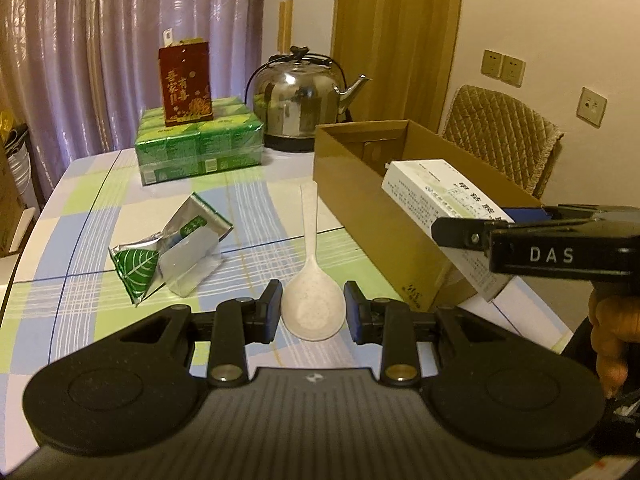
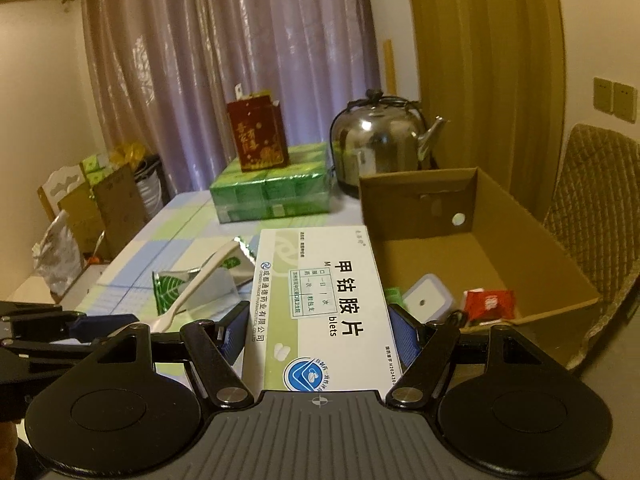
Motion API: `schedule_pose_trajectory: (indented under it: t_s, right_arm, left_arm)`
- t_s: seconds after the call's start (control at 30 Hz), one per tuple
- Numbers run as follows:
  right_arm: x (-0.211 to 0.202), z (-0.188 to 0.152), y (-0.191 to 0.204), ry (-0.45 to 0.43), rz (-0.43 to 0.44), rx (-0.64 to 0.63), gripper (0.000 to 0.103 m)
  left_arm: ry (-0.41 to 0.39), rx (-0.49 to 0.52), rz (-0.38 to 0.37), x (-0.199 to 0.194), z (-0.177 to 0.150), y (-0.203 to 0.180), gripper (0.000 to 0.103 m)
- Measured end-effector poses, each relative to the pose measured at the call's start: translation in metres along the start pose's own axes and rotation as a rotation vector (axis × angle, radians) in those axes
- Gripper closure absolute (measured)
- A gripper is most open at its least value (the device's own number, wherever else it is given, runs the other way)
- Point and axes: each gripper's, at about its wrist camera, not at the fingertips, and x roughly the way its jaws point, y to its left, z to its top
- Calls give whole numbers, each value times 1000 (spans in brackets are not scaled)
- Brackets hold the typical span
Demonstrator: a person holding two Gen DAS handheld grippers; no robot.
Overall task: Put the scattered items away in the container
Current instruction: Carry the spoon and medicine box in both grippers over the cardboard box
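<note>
While right gripper [image 2: 318, 330] clamps medicine box [image 2: 320, 304] over carton [image 2: 536, 240] rim, left gripper [image 1: 312, 310] jaws wide (straddling spoon [image 1: 312, 300]).

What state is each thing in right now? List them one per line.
Left tool: open, fingers either side of the spoon bowl.
Right tool: shut on the medicine box.
Medicine box: held above the table by the carton's near wall.
Spoon: lying on the table.
Foil packets: lying on the table.
Carton: open, a few items inside.
Kettle: lid on.
</note>
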Motion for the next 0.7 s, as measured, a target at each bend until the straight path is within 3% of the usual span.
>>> schedule_pose_trajectory:
  t_s: [0.33, 0.7]
  right_arm:
    - [-18, 4, -17, -16, -33, 23, 34]
    - [-44, 8, -61, -23, -145, 79, 34]
  left_arm:
    - [-10, 11, -30, -3, 6, -18, 75]
    - [-10, 21, -98, 3, 14, -47, 75]
